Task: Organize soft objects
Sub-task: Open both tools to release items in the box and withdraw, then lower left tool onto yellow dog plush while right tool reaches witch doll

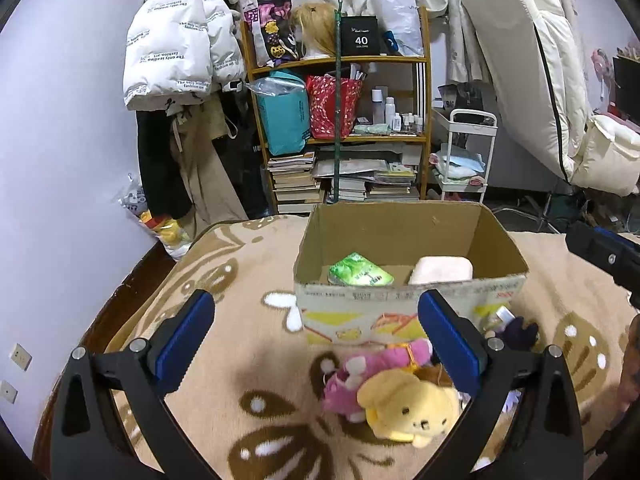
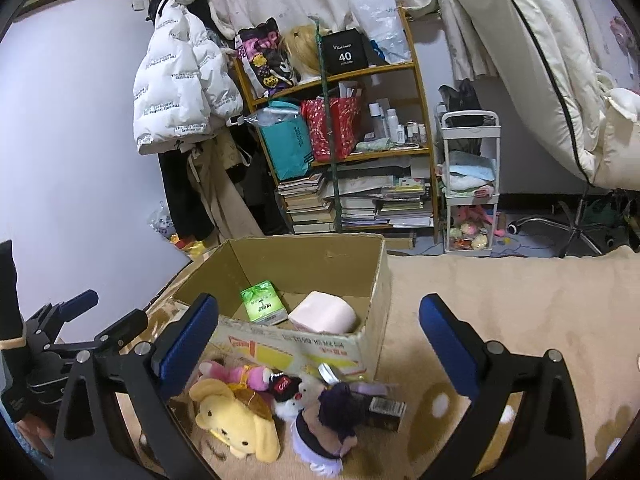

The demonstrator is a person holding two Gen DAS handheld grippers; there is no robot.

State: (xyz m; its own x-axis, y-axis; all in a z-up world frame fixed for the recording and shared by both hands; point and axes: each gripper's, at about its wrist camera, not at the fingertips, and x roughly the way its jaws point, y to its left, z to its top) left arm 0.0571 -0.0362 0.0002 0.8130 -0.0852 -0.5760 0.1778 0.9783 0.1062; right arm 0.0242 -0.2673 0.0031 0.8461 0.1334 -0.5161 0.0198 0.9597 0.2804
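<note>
An open cardboard box (image 1: 400, 300) (image 2: 304, 344) stands on the patterned blanket. Inside lie a green tissue pack (image 1: 360, 274) (image 2: 262, 302) and a pale pink soft block (image 1: 442, 270) (image 2: 324, 314). In front of the box lies a pile of plush toys: a yellow dog (image 1: 412, 408) (image 2: 236, 420), a pink one (image 1: 372, 364) (image 2: 240, 374), a purple-haired doll (image 2: 332, 420) (image 1: 516, 332) and a small black-and-white one (image 2: 288, 394). My left gripper (image 1: 316, 340) is open and empty above the plush pile. My right gripper (image 2: 320, 340) is open and empty above the pile too.
A wooden shelf (image 1: 340, 128) with bags, bottles and stacked books stands behind the bed. A white jacket (image 1: 176, 48) hangs at the left. A white trolley (image 2: 470, 184) and a leaning mattress (image 1: 532, 80) are at the right. A dark small box (image 2: 384, 410) lies among the toys.
</note>
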